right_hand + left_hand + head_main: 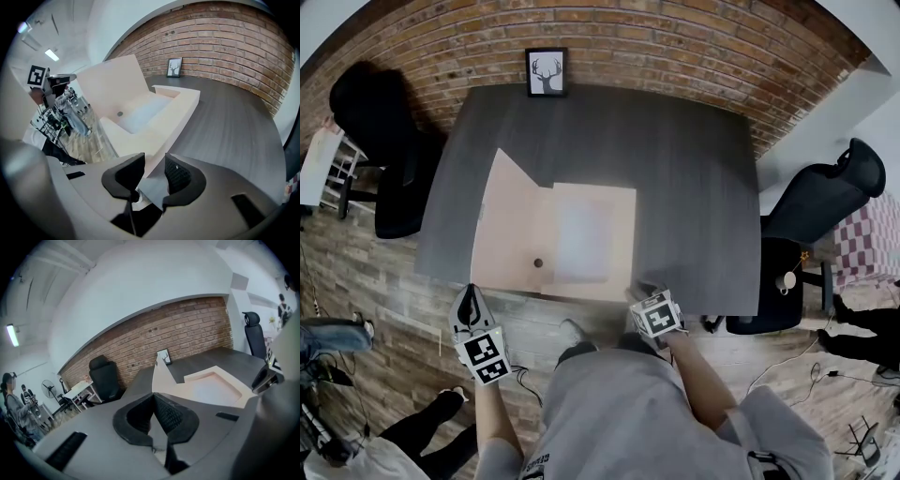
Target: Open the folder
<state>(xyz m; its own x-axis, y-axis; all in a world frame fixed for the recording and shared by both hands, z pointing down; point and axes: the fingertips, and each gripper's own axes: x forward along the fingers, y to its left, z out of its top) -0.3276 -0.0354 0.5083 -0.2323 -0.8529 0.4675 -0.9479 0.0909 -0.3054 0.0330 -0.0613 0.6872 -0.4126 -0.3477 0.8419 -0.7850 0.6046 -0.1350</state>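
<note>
A pale folder (pixel 572 234) lies opened on the near half of a dark counter (pixel 694 169). Its left cover is swung out toward the left and, seen from the right gripper view, angled up off the surface. Its inner panel lies to the right, with a small dark round fastener (pixel 538 263) by the near edge. The person's left gripper (pixel 471 295) hangs just off the counter's near left edge, clear of the folder. Its jaws are pressed fully together at the tips with nothing between them. The right gripper (pixel 153 166) sits at the folder's near right corner. Its jaws stand a narrow gap apart and the pale corner shows in that gap, though the pads do not visibly press on it. A framed deer picture (pixel 547 71) leans at the counter's far edge against a brick wall (pixel 675 47). Black office chairs stand at the left (pixel 380 141) and at the right (pixel 825 197) of the counter.
</note>
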